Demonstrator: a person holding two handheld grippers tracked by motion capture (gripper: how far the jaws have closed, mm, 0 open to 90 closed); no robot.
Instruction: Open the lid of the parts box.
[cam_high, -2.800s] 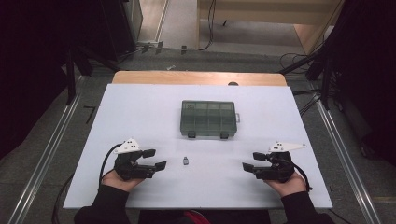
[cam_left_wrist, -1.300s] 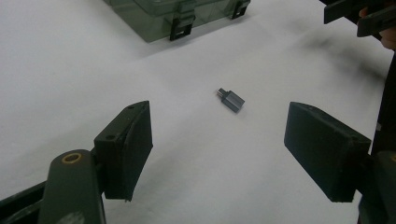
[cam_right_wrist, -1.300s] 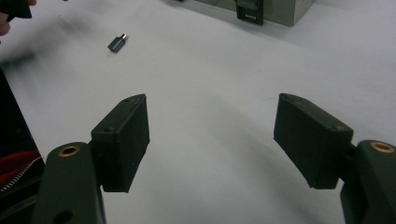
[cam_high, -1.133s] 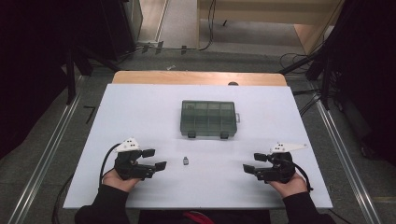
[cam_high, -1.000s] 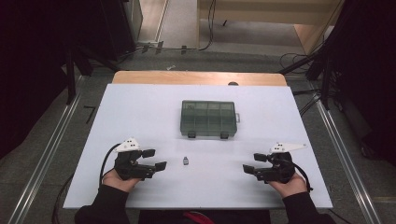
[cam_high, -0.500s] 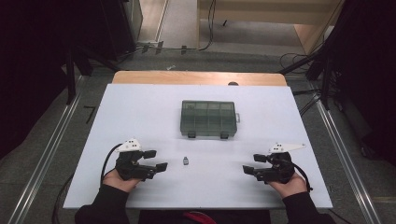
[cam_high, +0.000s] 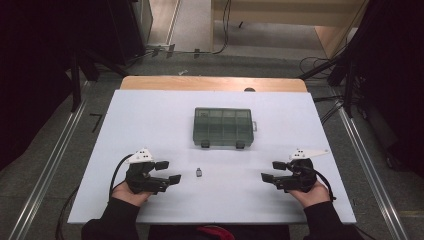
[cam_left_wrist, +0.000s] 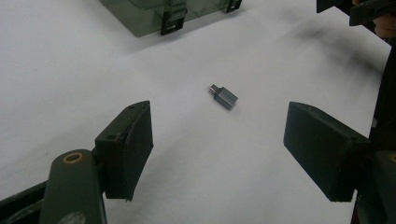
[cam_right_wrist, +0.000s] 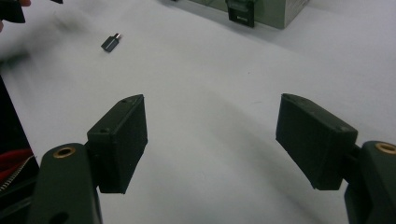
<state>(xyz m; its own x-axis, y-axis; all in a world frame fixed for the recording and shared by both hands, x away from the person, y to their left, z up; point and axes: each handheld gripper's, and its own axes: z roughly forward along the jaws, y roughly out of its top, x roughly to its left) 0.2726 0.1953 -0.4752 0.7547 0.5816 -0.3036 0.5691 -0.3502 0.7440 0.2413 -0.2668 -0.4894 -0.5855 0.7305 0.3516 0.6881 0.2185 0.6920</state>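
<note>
Currently both claws gape empty: left claw (cam_high: 167, 172) just left of the adapter (cam_high: 199, 173), right claw (cam_high: 273, 171) well right of it.

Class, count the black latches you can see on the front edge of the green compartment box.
2. On the green compartment box, one latch sits at the front left and the other latch at the front right. A pale tab on its right side isn't counted.

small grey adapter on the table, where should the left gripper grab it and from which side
Grip the small grey adapter across the two long flat sides of its blocky body, not the short metal plug end. It lies flat, so the open left gripper, the nearer one, should probably come from above.
</note>
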